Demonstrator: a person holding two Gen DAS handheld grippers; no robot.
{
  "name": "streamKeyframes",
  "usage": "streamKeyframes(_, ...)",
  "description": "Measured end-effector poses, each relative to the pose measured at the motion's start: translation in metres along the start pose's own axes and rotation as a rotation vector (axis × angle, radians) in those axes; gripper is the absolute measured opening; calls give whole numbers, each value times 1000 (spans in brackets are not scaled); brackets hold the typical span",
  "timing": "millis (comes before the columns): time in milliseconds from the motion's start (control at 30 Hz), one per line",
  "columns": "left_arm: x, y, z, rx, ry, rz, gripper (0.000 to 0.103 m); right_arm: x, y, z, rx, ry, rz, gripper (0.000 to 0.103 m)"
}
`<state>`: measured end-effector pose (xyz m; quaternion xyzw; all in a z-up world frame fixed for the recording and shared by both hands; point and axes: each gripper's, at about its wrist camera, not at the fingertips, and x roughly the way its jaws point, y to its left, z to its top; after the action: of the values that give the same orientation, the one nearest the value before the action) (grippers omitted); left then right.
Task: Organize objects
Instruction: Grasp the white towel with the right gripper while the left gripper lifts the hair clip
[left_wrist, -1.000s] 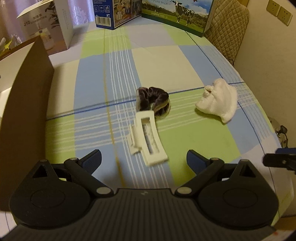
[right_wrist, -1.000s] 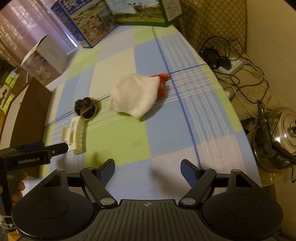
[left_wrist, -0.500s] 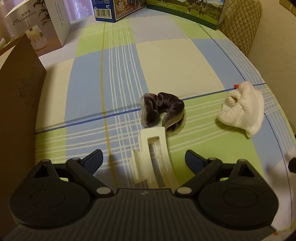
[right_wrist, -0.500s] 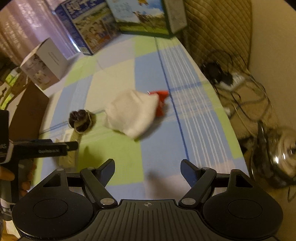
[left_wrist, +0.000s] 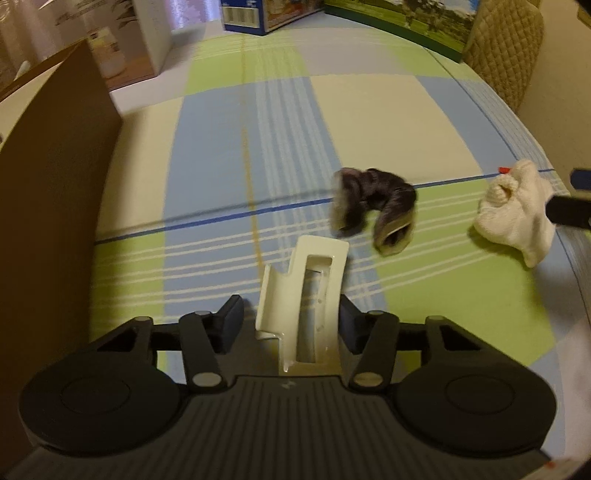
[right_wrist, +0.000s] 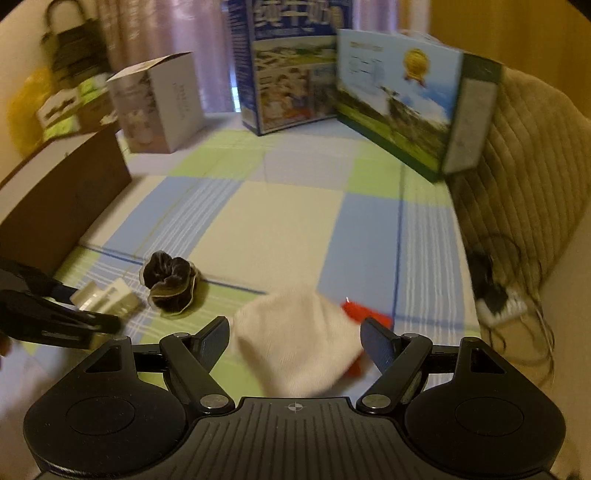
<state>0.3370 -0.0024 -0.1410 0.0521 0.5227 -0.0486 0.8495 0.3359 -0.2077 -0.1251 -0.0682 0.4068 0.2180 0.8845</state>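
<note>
Two milk cartons (right_wrist: 399, 99) and a white box (right_wrist: 162, 103) stand behind the checked cloth (right_wrist: 288, 214)

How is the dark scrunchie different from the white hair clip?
The scrunchie is dark, soft and crumpled; the hair clip is white, stiff and flat-sided. The scrunchie lies free, while the hair clip sits between the closing left claw. Both rest on the checked cloth.

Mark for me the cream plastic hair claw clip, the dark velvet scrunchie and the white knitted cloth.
Cream plastic hair claw clip (left_wrist: 317, 291), left wrist view, on its slotted top face.
Dark velvet scrunchie (right_wrist: 170, 284), right wrist view, on its gathered folds.
White knitted cloth (right_wrist: 295, 350), right wrist view, mid-fabric.
</note>
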Motion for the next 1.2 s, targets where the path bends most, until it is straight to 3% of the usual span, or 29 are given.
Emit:
streamKeyframes(233, -10, 24, -12, -61, 20, 49, 49, 27, -8, 4, -18, 30, 55, 75)
streamKeyframes(400, -16, 37, -24, -103, 38, 63, 49, 31, -2, -1, -51, 35, 47, 75)
streamKeyframes(533, -23, 41, -34, -115, 41, 63, 48, 27, 15, -12, -141, 18, 47, 46)
streamKeyframes(633, -26, 42, -38, -117, 40, 59, 47, 20, 32, -20, -204, -2, 38, 37)
streamKeyframes(800, -28, 39, -39, -98, 36, 33, 27, 6, 55, -35, -197, 27, 111, 36)
streamKeyframes(967, -31, 35, -45, -87, 37, 26, 26, -8, 71, -46, -105, 86, 166, 36)
streamKeyframes(1200, -46, 30, -69, -84, 69, 2, 26, -28, 75, -60, 4, 148, 145, 36)
